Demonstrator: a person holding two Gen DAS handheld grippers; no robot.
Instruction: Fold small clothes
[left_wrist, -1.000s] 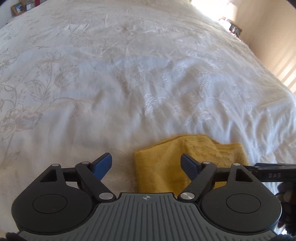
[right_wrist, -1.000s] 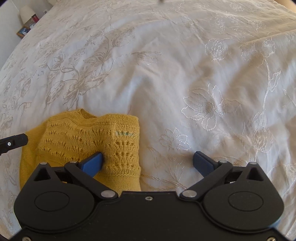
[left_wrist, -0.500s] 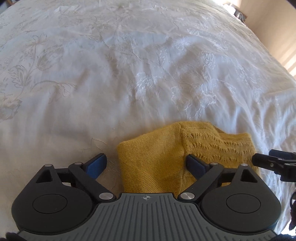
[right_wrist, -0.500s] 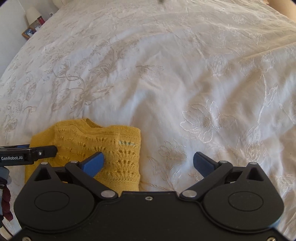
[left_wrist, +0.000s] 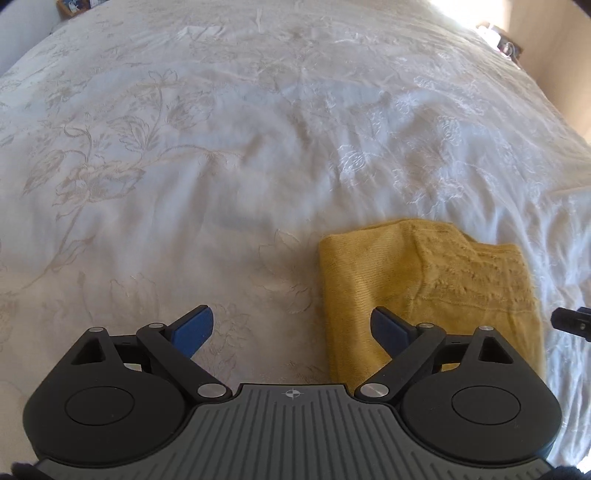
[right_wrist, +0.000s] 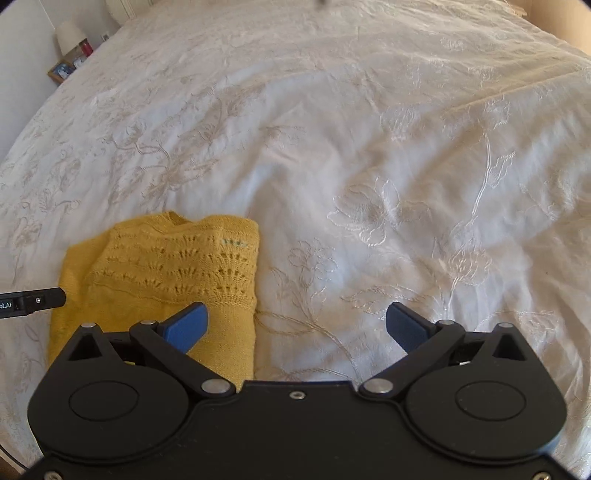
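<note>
A small mustard-yellow knitted garment (left_wrist: 428, 288) lies folded into a compact rectangle on the white embroidered bedspread (left_wrist: 258, 166). In the left wrist view it sits at the lower right, its left edge just inside my right blue pad; my left gripper (left_wrist: 293, 326) is open with only bedspread between its pads. The right wrist view shows the garment (right_wrist: 166, 273) at lower left with its lace pattern up. My right gripper (right_wrist: 295, 325) is open above the bedspread, its left pad over the garment's right edge. Nothing is held.
The bedspread (right_wrist: 369, 166) fills both views, with soft wrinkles. A bedside stand with a lamp and picture frame (right_wrist: 70, 51) is at the far upper left. The other gripper's black tip (right_wrist: 33, 299) shows at the left edge.
The left gripper shifted left off the garment, so the garment now sits further right in its view. The right gripper rose and drew back slightly. Both stayed open.
</note>
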